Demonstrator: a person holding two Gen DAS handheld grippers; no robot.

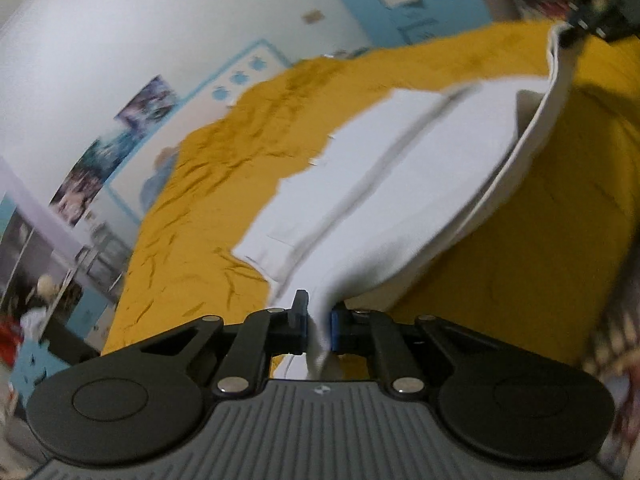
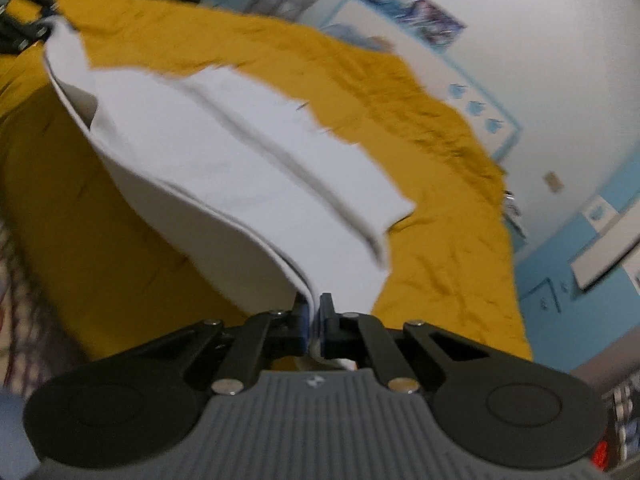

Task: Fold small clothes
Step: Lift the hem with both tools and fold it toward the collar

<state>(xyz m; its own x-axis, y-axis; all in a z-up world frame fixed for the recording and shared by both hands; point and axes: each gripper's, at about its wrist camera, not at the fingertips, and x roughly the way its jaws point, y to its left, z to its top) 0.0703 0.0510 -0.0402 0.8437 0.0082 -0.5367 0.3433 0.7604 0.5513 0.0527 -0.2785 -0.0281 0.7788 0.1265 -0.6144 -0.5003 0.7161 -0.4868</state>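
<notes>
A white garment (image 1: 400, 184) lies on a mustard-yellow bedspread (image 1: 224, 184), with its near edge lifted off the bed. My left gripper (image 1: 318, 314) is shut on one corner of that edge. My right gripper (image 2: 314, 310) is shut on the other corner of the white garment (image 2: 240, 168). The lifted edge hangs in a curve between the two grippers. The right gripper shows at the top right of the left wrist view (image 1: 576, 30); the left gripper shows at the top left of the right wrist view (image 2: 40, 28). Both views are blurred.
The yellow bedspread (image 2: 420, 152) fills the bed around the garment. A white wall with posters (image 1: 120, 136) and blue trim stands behind the bed. Cluttered shelves (image 1: 48, 280) sit at the far left. A patterned cloth (image 1: 616, 340) lies at the bed's right edge.
</notes>
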